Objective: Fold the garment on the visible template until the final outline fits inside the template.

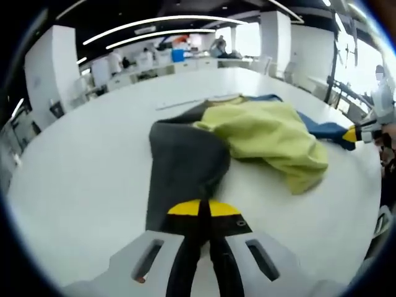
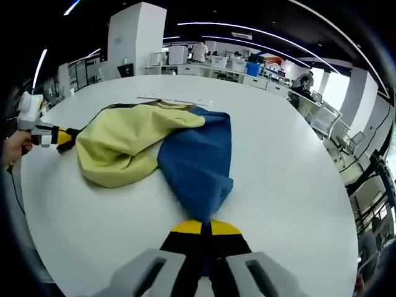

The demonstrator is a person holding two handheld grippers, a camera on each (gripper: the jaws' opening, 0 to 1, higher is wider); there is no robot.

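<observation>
A garment lies crumpled on the white table (image 1: 80, 179). Its body is yellow-green (image 1: 272, 133), one sleeve is dark grey (image 1: 185, 167) and the other blue (image 2: 198, 158). My left gripper (image 1: 204, 207) is shut on the near end of the grey sleeve. My right gripper (image 2: 205, 226) is shut on the near end of the blue sleeve. The right gripper (image 1: 351, 134) also enters the left gripper view at the right edge, on the blue cloth. In the right gripper view the left gripper (image 2: 62, 137) comes in from the left. A thin pale strip (image 2: 176, 99) lies on the table at the garment's far edge.
The table's far edge (image 1: 185, 71) curves in front of white counters with bins and people behind them. A person's hand (image 2: 12, 148) holds the left gripper. White pillars (image 2: 133, 37) stand at the back. Chairs (image 2: 325, 117) sit off the table's right side.
</observation>
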